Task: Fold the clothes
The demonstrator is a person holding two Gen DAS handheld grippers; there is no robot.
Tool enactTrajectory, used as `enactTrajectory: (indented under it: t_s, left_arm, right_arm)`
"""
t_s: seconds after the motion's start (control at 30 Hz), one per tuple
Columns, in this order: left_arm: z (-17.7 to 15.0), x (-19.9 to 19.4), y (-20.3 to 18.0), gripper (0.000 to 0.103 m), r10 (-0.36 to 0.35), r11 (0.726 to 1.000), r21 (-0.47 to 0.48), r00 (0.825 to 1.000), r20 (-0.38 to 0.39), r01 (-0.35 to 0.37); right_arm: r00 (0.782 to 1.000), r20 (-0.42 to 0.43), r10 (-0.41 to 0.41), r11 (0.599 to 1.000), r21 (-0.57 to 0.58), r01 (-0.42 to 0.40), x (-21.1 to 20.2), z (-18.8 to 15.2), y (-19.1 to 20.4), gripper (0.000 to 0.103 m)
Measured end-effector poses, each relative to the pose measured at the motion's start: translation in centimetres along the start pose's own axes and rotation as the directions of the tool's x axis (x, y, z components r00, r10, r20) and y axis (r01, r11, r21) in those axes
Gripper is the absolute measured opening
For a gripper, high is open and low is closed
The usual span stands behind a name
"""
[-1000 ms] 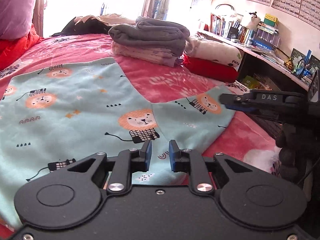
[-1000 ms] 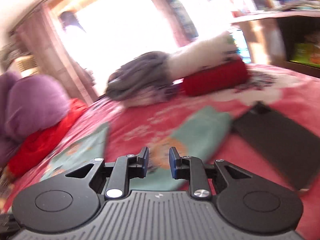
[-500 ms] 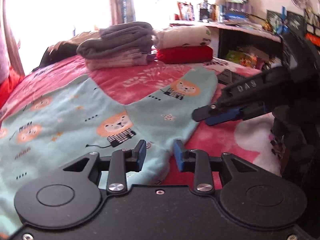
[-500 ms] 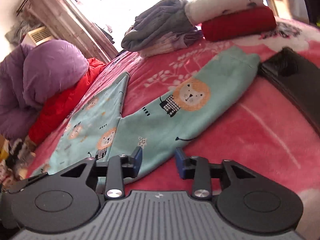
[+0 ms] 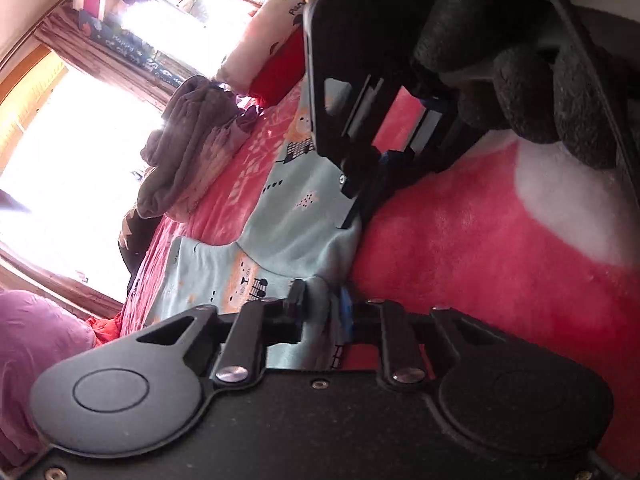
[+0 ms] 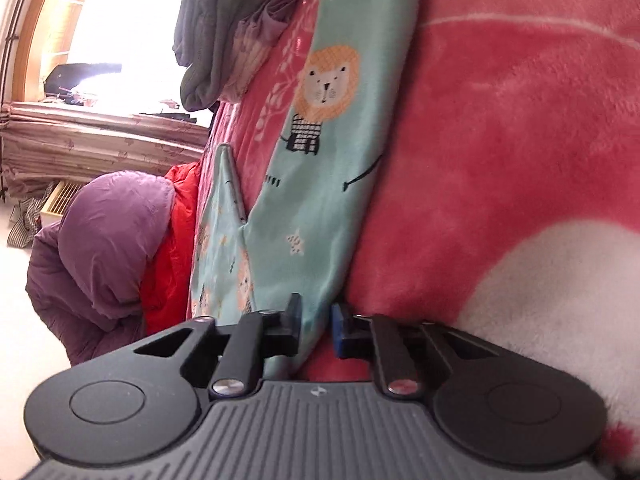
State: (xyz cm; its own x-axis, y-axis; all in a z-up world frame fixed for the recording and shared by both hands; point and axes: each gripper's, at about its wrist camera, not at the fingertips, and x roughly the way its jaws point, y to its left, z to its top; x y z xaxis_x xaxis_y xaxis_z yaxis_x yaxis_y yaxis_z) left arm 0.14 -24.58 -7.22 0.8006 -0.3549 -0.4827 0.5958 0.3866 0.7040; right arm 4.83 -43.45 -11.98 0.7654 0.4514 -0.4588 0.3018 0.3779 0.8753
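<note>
Left wrist view: rolled hard over since half a second ago, left gripper (image 5: 320,304) now down at the near right edge of the lion-print garment (image 5: 288,216) on the pink blanket (image 5: 500,240), jaws narrow with mint cloth between them, not visibly pinched; right gripper (image 5: 352,208) low on the same edge farther along. Right wrist view: likewise tilted and dropped from its earlier hover, right gripper (image 6: 316,320) straddling the sleeve (image 6: 332,120) edge, jaws narrowly apart, cloth between. Looks like the grasp before the first fold; next calls for closing both and carrying the edge leftward across.
</note>
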Motion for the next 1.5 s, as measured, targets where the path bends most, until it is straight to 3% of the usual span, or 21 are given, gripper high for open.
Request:
enactTrajectory:
  t_s: [0.1, 0.17, 0.33, 0.43, 0.53, 0.6, 0.67, 0.83, 0.9, 0.93, 0.97, 1.0, 1.07, 1.17, 1.2, 1.23, 1.33, 1.5]
  left_arm:
    - [-0.2, -0.7, 2.2, 0.012, -0.040, 0.984, -0.174, 0.999, 0.031, 0.045]
    - [-1.0, -0.4, 2.5, 0.012, -0.075, 0.970, -0.231, 0.997, 0.025, 0.079]
    - [-0.7, -0.3, 1.2, 0.013, -0.093, 0.981, -0.172, 0.996, 0.002, 0.092]
    - [-0.7, -1.3, 1.3, 0.029, -0.116, 0.984, -0.136, 0.993, -0.003, 0.115]
    - [-0.8, -2.4, 3.4, 0.031, -0.136, 0.964, -0.225, 0.990, 0.034, 0.140]
    - [-0.8, -2.9, 4.5, 0.031, -0.141, 0.952, -0.265, 0.989, 0.054, 0.150]
    - [-0.7, -2.7, 4.5, 0.031, -0.134, 0.955, -0.258, 0.990, 0.053, 0.143]
    - [-2.0, -0.1, 2.5, 0.031, -0.165, 0.942, -0.297, 0.986, -0.016, 0.153]
    - [-2.4, -0.2, 2.3, 0.031, -0.167, 0.934, -0.323, 0.986, -0.013, 0.153]
    - [-2.5, -0.2, 2.4, 0.031, -0.172, 0.931, -0.329, 0.985, -0.014, 0.157]
    - [-2.4, -0.2, 2.5, 0.031, -0.175, 0.930, -0.330, 0.984, -0.015, 0.161]
    - [-2.4, -0.1, 2.5, 0.031, -0.178, 0.929, -0.332, 0.984, -0.016, 0.163]
    - [-2.6, 0.1, 2.5, 0.031, -0.180, 0.922, -0.350, 0.984, -0.011, 0.164]
    - [-2.8, 0.1, 2.4, 0.031, -0.176, 0.913, -0.374, 0.984, -0.004, 0.162]
    - [-2.8, 0.0, 2.3, 0.031, -0.176, 0.913, -0.374, 0.984, -0.004, 0.161]
    - [-2.8, 0.0, 2.4, 0.031, -0.177, 0.912, -0.376, 0.984, -0.004, 0.162]
    - [-2.8, -0.2, 2.5, 0.031, -0.182, 0.907, -0.387, 0.983, -0.003, 0.166]
    - [-2.9, 0.0, 2.8, 0.031, -0.190, 0.901, -0.398, 0.982, -0.003, 0.173]
  right_arm:
    - [1.000, 0.016, 0.000, 1.000, -0.027, 0.001, 0.2, -0.1, 0.1, 0.002]
    - [1.000, 0.021, 0.000, 0.999, -0.034, 0.001, 0.2, -0.1, 0.1, 0.002]
    - [1.000, 0.020, 0.002, 0.999, -0.034, -0.002, 0.2, 0.0, 0.1, 0.001]
    - [1.000, 0.027, 0.009, 1.000, -0.029, -0.008, -1.0, 0.1, 0.2, 0.011]
    - [0.991, 0.126, -0.041, 0.993, -0.107, 0.054, -3.9, -0.4, 1.4, 0.027]
    - [0.983, 0.178, -0.040, 0.983, -0.169, 0.071, -5.2, -0.9, 2.1, 0.027]
    - [0.985, 0.175, 0.001, 0.963, -0.266, 0.046, -5.0, -1.4, 3.5, 0.027]
    - [0.992, 0.088, 0.094, 0.867, -0.497, -0.038, -2.1, -2.6, 7.2, 0.027]
    - [0.998, 0.058, 0.039, 0.870, -0.494, -0.005, -0.4, -2.3, 7.2, 0.027]
    - [0.999, 0.041, -0.030, 0.875, -0.482, 0.046, 0.8, -2.1, 6.9, 0.025]
    - [0.995, 0.038, -0.088, 0.884, -0.458, 0.096, 1.4, -1.9, 6.3, 0.018]
    - [0.991, 0.049, -0.124, 0.897, -0.422, 0.133, 1.4, -1.6, 5.6, 0.000]
    - [0.986, 0.089, -0.144, 0.908, -0.384, 0.168, 0.2, -1.2, 5.1, 0.000]
    - [0.985, 0.146, -0.096, 0.903, -0.403, 0.148, -1.2, -0.9, 5.5, 0.023]
    - [0.985, 0.152, -0.075, 0.904, -0.408, 0.132, -1.3, -0.7, 5.6, 0.038]
    - [0.985, 0.160, -0.063, 0.897, -0.424, 0.126, -0.9, -0.5, 5.9, 0.042]
    - [0.984, 0.179, -0.026, 0.867, -0.485, 0.111, 0.7, 0.8, 7.4, 0.041]
    - [0.977, 0.213, -0.013, 0.940, -0.331, 0.085, 1.6, 6.0, 5.8, 0.038]
